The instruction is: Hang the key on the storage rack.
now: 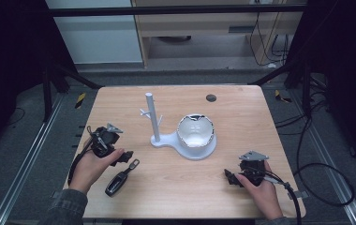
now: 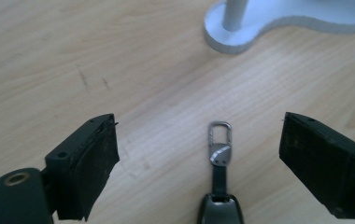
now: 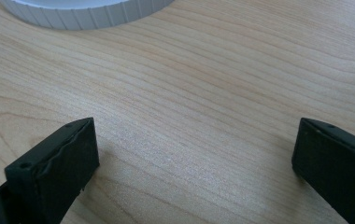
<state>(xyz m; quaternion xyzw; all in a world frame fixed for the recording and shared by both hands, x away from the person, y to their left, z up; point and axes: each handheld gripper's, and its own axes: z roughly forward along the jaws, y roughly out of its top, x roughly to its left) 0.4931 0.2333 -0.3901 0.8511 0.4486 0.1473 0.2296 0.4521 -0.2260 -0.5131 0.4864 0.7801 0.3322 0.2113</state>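
Nearest the camera, one black car key (image 1: 118,180) with a metal clip lies on the desk (image 1: 176,187) near the front left edge, and the left gripper (image 1: 128,155) rests just beside it. Its fingers (image 2: 89,163) stand wide, with the key's clip between them on the wood but untouched. Bare wood runs from the key toward the front edge and rightward across the middle of the desk, giving open room there. Further back at the centre stands one white stand (image 1: 185,143) with a single upright post and one white bowl (image 1: 195,130) on its round base. At the right, near the front corner, the right gripper (image 1: 230,177) rests on the desk, its fingers (image 3: 56,170) wide apart over bare wood, holding nothing. One small dark disc (image 1: 211,98) sits near the far edge.
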